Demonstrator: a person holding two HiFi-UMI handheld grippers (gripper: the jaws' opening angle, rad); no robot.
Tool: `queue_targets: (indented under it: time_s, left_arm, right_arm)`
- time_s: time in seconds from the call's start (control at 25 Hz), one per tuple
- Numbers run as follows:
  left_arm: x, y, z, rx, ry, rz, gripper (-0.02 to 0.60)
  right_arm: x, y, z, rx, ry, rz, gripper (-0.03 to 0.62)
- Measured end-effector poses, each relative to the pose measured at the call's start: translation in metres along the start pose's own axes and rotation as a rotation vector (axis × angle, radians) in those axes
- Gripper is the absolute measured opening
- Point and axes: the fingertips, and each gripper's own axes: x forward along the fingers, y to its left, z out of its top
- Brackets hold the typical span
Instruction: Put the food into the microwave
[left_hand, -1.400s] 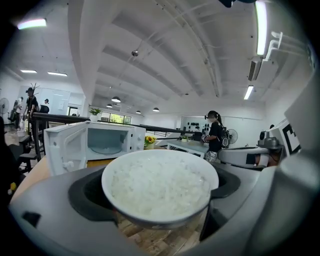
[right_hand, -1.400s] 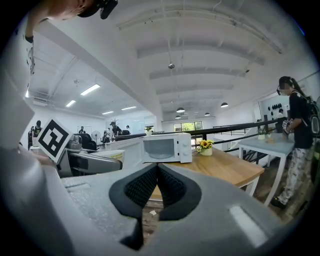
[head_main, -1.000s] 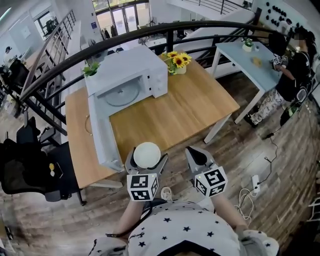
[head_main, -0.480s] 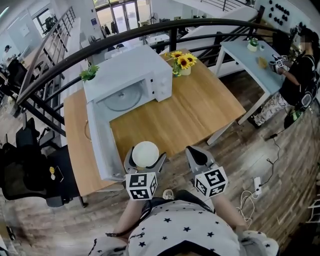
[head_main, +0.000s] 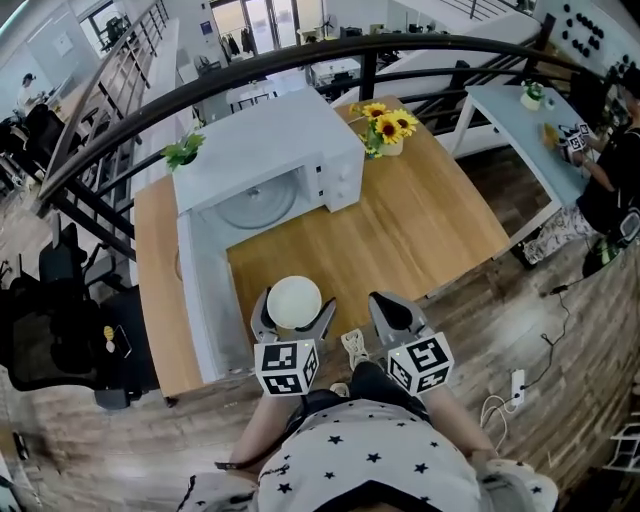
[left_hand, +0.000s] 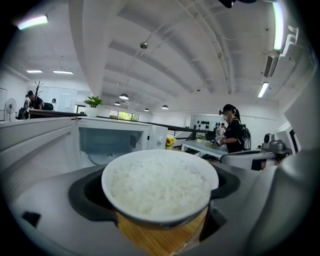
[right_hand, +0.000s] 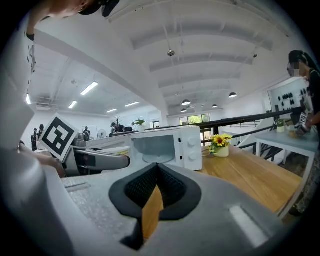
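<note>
The left claw (head_main: 293, 318) is clamped on a white bowl of rice (left_hand: 160, 186), at the lower centre of the head view, above the near edge of the desk (head_main: 400, 235). Beside it, the right claw (head_main: 393, 315) has its jaws together with nothing between them. The white microwave (head_main: 275, 160) stands at upper centre with its door (head_main: 205, 290) open.

Held out toward twelve o'clock, side by side: the left gripper (head_main: 293, 308) has its fingers clamped round a bowl of rice (head_main: 294, 297) — the right gripper (head_main: 386, 304), at its three o'clock, has fingers pressed together, empty.
</note>
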Motion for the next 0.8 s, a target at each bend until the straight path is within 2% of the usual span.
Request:
queue_targets:
  time_s: [0.4,0.8]
  left_arm:
    - [0.072,0.037,0.036,-0.05,-0.026,0.103,0.522]
    - [0.114,0.076,0.057,-0.098,-0.013,0.22,0.522]
  right_arm:
    - [0.086,-0.051,0.049,-0.078,0.004,0.108,0.006]
    - [0.145,-0.067,0.076,-0.101,0.04,0.226,0.006]
